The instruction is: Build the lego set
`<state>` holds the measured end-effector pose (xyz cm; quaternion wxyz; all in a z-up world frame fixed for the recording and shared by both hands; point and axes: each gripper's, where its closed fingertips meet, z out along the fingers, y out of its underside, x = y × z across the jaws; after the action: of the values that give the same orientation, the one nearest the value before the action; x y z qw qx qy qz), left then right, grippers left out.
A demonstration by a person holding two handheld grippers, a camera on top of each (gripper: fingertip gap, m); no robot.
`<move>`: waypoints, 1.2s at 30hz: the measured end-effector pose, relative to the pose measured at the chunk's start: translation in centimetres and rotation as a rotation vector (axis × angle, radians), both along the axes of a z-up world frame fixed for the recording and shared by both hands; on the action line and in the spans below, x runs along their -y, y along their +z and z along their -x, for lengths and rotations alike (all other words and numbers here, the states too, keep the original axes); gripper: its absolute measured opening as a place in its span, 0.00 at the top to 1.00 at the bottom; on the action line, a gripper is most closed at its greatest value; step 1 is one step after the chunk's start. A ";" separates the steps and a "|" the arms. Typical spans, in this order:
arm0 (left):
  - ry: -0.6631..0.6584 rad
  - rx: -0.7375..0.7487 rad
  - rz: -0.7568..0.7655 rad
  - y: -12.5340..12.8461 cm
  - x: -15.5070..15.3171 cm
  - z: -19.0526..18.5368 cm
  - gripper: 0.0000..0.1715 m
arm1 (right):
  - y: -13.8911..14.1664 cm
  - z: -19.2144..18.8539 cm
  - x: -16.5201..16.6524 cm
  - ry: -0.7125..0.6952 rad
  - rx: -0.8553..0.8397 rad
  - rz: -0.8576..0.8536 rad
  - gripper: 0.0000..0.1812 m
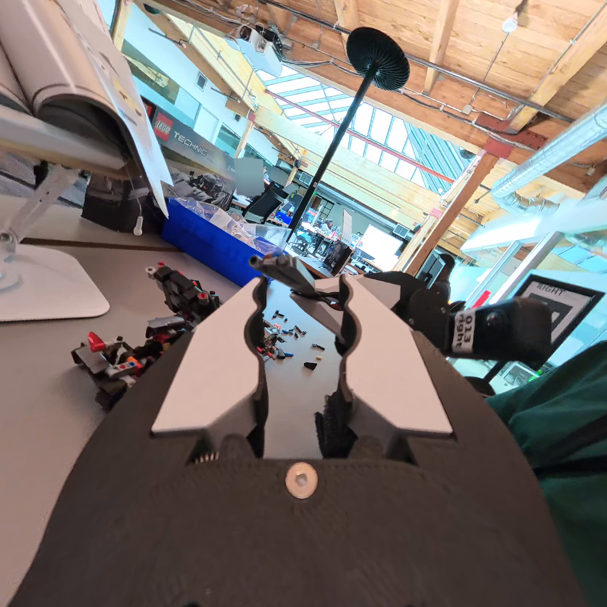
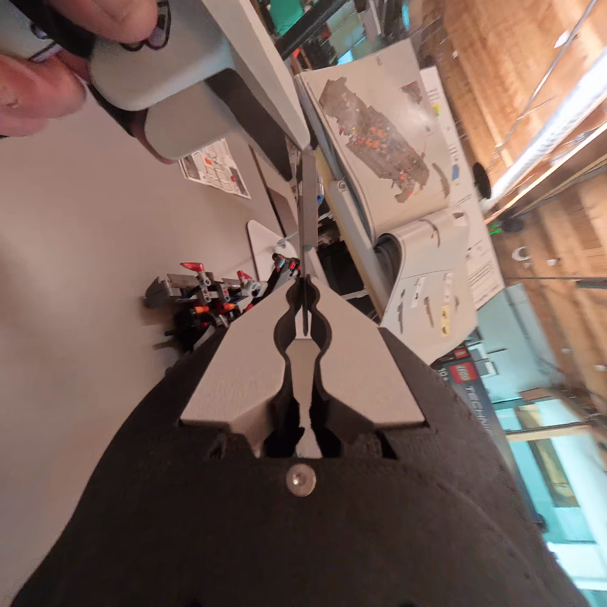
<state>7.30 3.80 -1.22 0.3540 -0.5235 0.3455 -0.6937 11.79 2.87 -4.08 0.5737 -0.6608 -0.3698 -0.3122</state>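
The left gripper (image 1: 302,285) has its jaws apart, nothing between them. The right gripper (image 2: 303,282) is clamped on a thin grey panel (image 2: 308,203). The half-built model (image 1: 131,345), grey and black with red pins, lies on the table (image 1: 49,410) beside loose pieces (image 1: 289,335), a blue bin (image 1: 210,243), an open manual (image 2: 410,170) and a printed box (image 1: 193,154).

Bare table (image 1: 46,427) near left, lego assembly (image 1: 184,295) and blue bin (image 1: 210,246) blocking beyond

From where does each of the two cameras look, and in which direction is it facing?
Left wrist view: on the left gripper, looking across the table; right gripper, green sleeve.
Right wrist view: on the right gripper, rolled sideways, facing the instruction booklet; fingers.
Shared: grey Lego piece, Lego model.
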 end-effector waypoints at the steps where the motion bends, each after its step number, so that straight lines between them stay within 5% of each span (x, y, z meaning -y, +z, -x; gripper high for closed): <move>1: 0.003 -0.002 0.021 -0.1 0.2 0.0 0.75 | 0.2 0.2 -0.1 -0.001 0.021 -0.032 1.00; 11: 0.080 -0.017 0.157 -0.8 1.1 -0.4 0.74 | -0.3 1.7 -0.2 0.034 0.101 -0.121 1.00; 15: 0.095 -0.050 0.216 -2.1 0.3 -0.5 0.88 | -1.1 1.8 -0.2 0.050 0.126 -0.109 1.00; 21: 0.052 -0.002 0.280 -2.8 0.2 -0.5 0.89 | -1.8 1.9 -0.1 0.074 0.138 -0.095 1.00; 36: 0.039 -0.003 0.239 -5.0 -0.4 -1.7 0.91 | -5.0 1.3 -0.5 0.141 0.074 0.066 0.94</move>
<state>8.97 4.23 -6.19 0.3020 -0.5696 0.2504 -0.7223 10.45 3.37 -9.10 0.5582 -0.6396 -0.4464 -0.2829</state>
